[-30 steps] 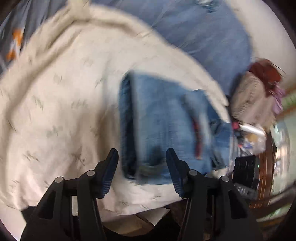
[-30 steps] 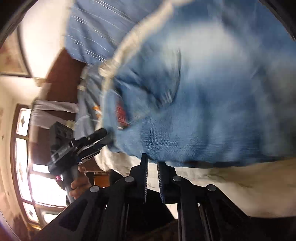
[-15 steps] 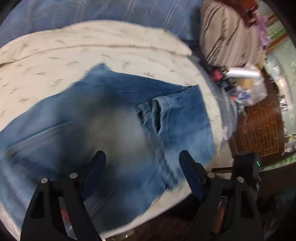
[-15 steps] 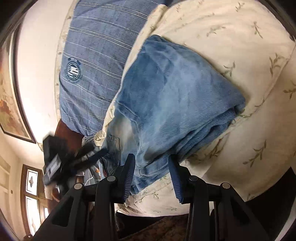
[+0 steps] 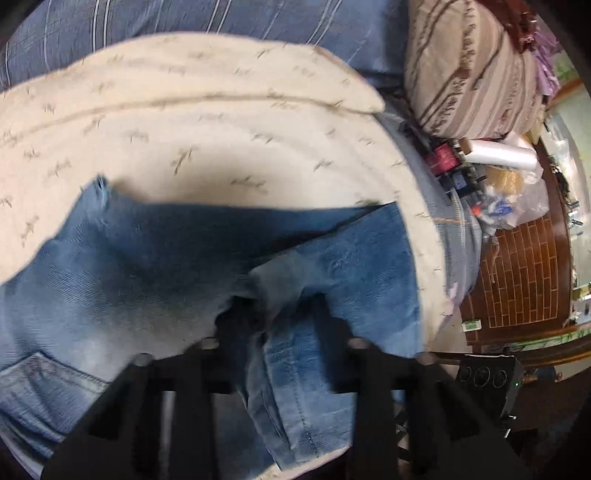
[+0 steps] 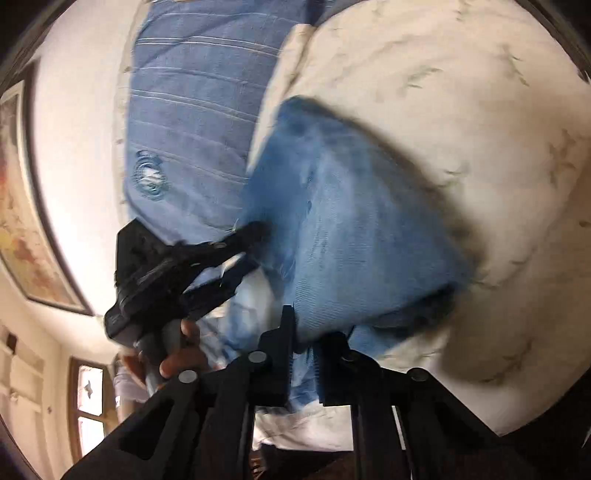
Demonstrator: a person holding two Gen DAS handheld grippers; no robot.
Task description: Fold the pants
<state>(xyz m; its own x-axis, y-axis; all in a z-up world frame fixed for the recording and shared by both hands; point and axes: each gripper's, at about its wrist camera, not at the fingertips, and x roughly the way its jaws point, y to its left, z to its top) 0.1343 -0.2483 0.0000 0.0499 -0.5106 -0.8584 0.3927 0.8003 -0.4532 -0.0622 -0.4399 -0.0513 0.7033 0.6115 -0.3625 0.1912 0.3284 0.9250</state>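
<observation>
The blue jeans (image 5: 166, 266) lie across a cream leaf-print blanket (image 5: 221, 129) on a bed. My left gripper (image 5: 279, 314) is closing, and a raised fold of denim near the pant-leg end is pinched between its black fingers. The right wrist view shows the jeans (image 6: 351, 229) as a thick folded wedge. My right gripper (image 6: 306, 343) is closing on their near edge, with denim squeezed between the pads. To the left in that view, the left gripper (image 6: 251, 240) bites the jeans' other edge, held by a person's hand (image 6: 177, 354).
A blue striped sheet (image 5: 221, 18) lies beyond the blanket. At the bed's right are a brown-striped cushion (image 5: 469, 66), a white roll (image 5: 502, 155) and a plastic bag (image 5: 517, 195), above a brick-patterned floor (image 5: 517, 273). A framed picture (image 6: 22, 221) hangs on the wall.
Both grippers stood open over the jeans half a second ago; both have now closed on denim. The left view shifted slightly over the spread jeans.
</observation>
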